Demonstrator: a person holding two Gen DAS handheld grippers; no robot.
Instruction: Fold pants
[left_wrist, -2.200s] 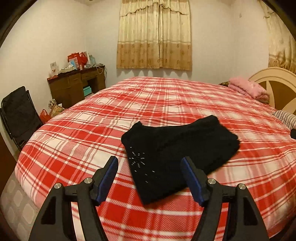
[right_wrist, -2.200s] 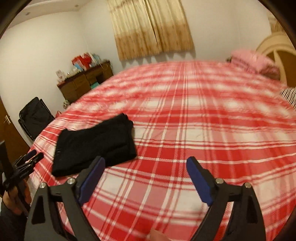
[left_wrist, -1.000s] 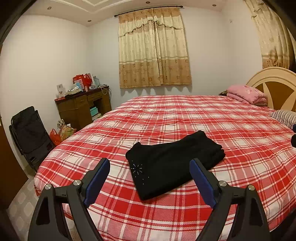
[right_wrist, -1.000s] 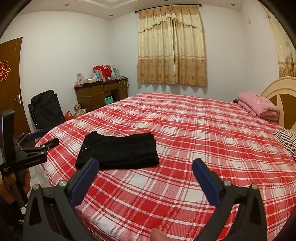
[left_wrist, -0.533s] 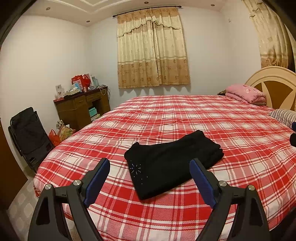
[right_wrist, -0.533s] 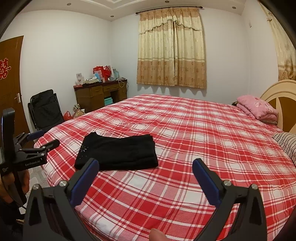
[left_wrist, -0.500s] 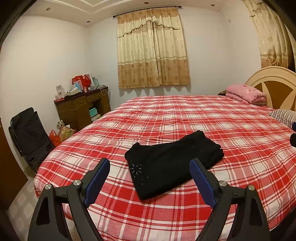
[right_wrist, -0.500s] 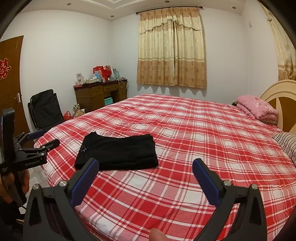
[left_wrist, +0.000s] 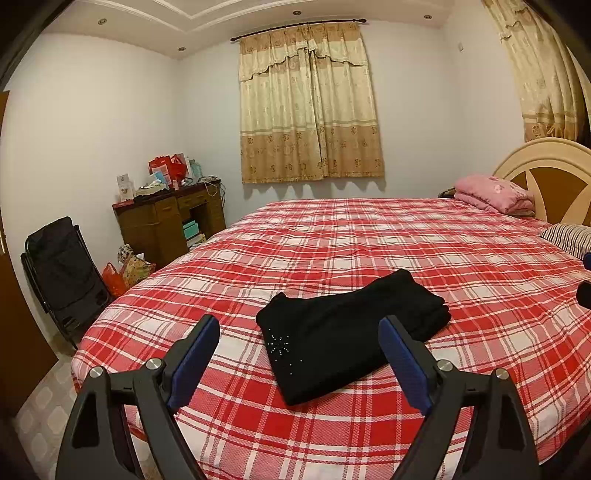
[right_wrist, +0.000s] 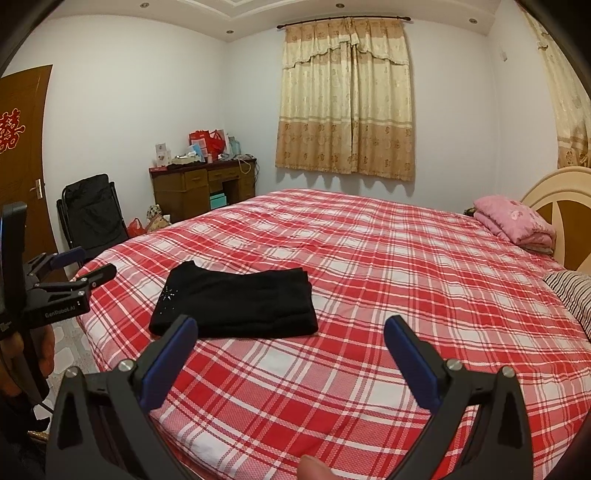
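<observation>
The black pants (left_wrist: 351, 330) (right_wrist: 236, 302) lie folded into a compact rectangle near the front edge of the red plaid bed (left_wrist: 369, 240) (right_wrist: 369, 258), a small sparkly motif on the near corner. My left gripper (left_wrist: 299, 354) hangs open in front of the bed, held back from the pants and touching nothing. My right gripper (right_wrist: 291, 350) is open too, off to the right of the pants, with only bedspread between its blue pads. The left gripper (right_wrist: 83, 269) also shows at the left edge of the right wrist view, held by a hand.
A folded pink blanket (left_wrist: 495, 194) and a striped pillow (left_wrist: 569, 240) lie by the headboard (left_wrist: 554, 173) at the right. A wooden desk (left_wrist: 166, 221) with clutter, bags on the floor (left_wrist: 127, 271) and a black folding chair (left_wrist: 62, 273) stand left of the bed.
Both grippers pulled back and rose from the bed between the oldest frames and a second ago. Over the last second nothing has moved; the pants lie as before.
</observation>
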